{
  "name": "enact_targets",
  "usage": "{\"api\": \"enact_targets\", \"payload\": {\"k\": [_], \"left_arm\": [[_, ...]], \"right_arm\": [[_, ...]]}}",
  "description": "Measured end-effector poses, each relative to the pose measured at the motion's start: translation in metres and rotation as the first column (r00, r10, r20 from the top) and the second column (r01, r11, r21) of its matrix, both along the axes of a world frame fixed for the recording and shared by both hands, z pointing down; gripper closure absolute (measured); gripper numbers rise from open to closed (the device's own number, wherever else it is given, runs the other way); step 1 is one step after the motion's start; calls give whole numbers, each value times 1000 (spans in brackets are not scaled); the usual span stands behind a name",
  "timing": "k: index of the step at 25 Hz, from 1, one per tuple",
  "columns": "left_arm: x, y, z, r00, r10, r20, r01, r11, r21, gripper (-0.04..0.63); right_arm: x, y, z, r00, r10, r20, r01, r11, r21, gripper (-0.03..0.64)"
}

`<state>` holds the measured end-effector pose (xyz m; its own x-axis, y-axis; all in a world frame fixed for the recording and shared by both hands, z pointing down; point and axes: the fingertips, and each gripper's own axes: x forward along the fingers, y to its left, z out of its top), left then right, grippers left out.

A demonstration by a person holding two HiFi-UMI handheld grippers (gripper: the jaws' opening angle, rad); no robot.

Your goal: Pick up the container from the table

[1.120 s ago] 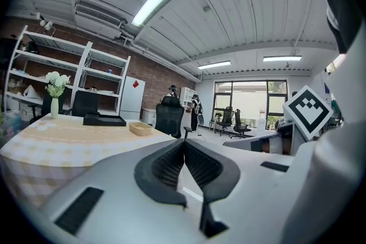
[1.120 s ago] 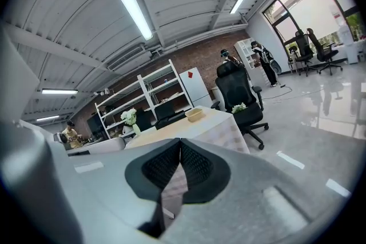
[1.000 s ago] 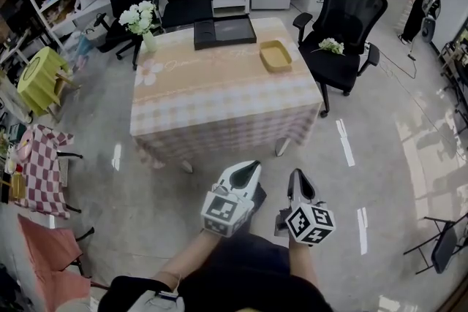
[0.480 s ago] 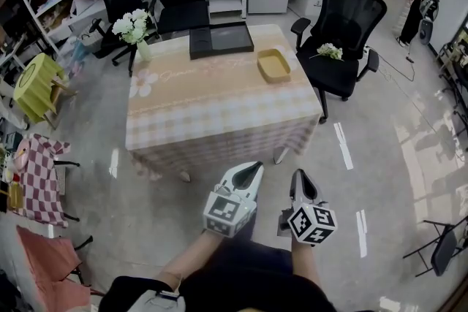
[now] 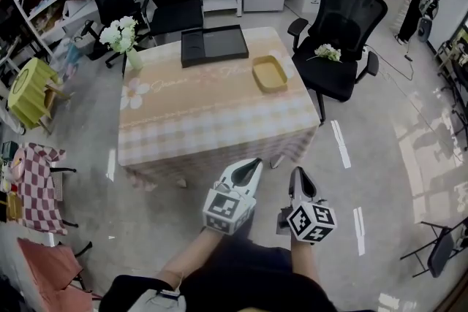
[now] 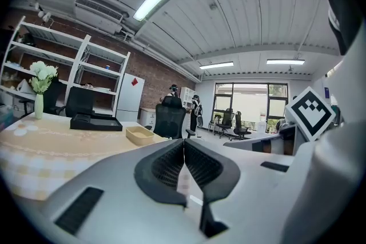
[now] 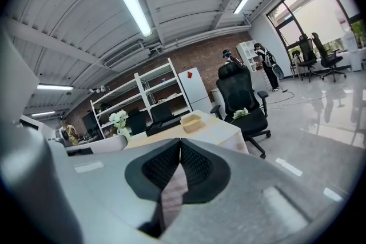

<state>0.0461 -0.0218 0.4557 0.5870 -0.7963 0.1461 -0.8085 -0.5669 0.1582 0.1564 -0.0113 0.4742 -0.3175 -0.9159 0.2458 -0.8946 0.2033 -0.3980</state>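
The container [image 5: 269, 74] is a small tan open tray lying on the right half of the table [image 5: 212, 124], which has a checked cloth. It also shows in the left gripper view, as the container [image 6: 139, 135], and in the right gripper view, as the container [image 7: 191, 122]. My left gripper [image 5: 248, 166] and right gripper [image 5: 298, 175] hover side by side over the floor, short of the table's near edge, both pointing at it. Both are shut with nothing between their jaws, as seen at the left gripper [image 6: 184, 143] and the right gripper [image 7: 180, 143].
A black flat tray [image 5: 214, 45] lies at the table's far edge, and a vase of white flowers [image 5: 121, 36] stands at its far left corner. A black office chair [image 5: 336, 25] with a small bouquet on it stands right of the table. A yellow stool [image 5: 29, 88] is at left.
The table and container have drifted lower and nearer in the head view as both grippers were carried toward them. Both grippers stayed shut.
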Motion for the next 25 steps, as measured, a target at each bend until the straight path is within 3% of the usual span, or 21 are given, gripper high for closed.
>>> {"api": "enact_targets", "payload": {"k": [25], "left_arm": [[18,-164,-13,1000,7,-30,-8,999,-51,584]], "right_arm": [[23,-155,-13,999,26,-40,-27,999,-38,612]]}}
